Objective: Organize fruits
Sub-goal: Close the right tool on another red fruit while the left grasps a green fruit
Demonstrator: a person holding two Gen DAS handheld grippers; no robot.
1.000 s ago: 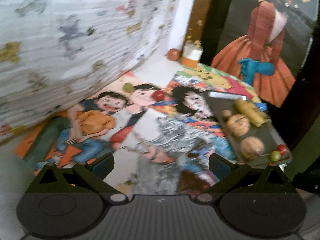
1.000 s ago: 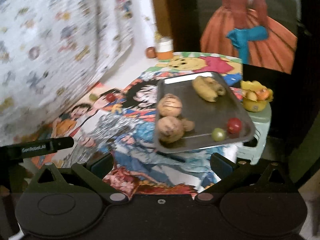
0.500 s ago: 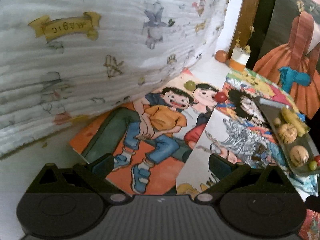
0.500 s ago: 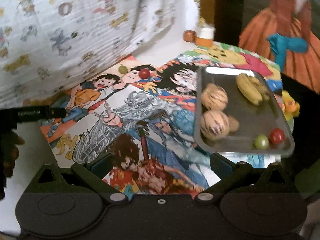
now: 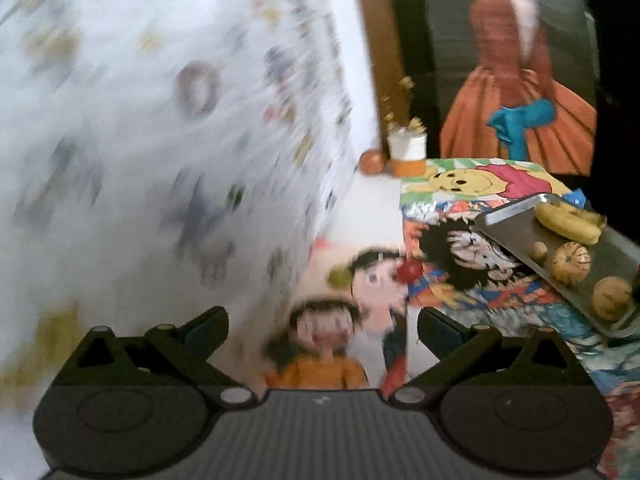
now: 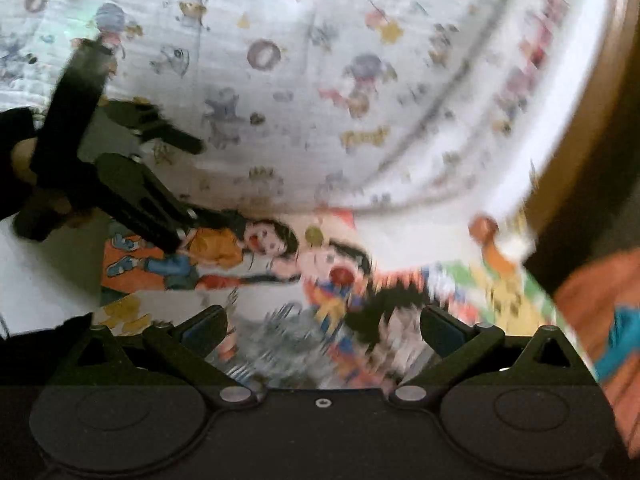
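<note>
Fruits lie loose ahead of both spread, empty grippers: a small round red fruit (image 5: 409, 271) and a small round green fruit (image 5: 339, 277) rest close together on the cartoon-printed mats (image 5: 448, 240), beyond the left gripper (image 5: 322, 326) and slightly right of its centre. Farther right, a grey metal tray (image 5: 516, 209) carries a yellow banana (image 5: 568, 222), two tan ribbed round fruits (image 5: 571, 263) and a small brown one (image 5: 538, 251); its far end is cut off. An orange-and-white cup (image 5: 408, 154) and an orange ball (image 5: 372, 162) stand beyond. From the right gripper (image 6: 322, 326), the left gripper's dark body covers part of the mats at left. A white patterned cloth (image 5: 160, 120) rises on the left, badly blurred.
</note>
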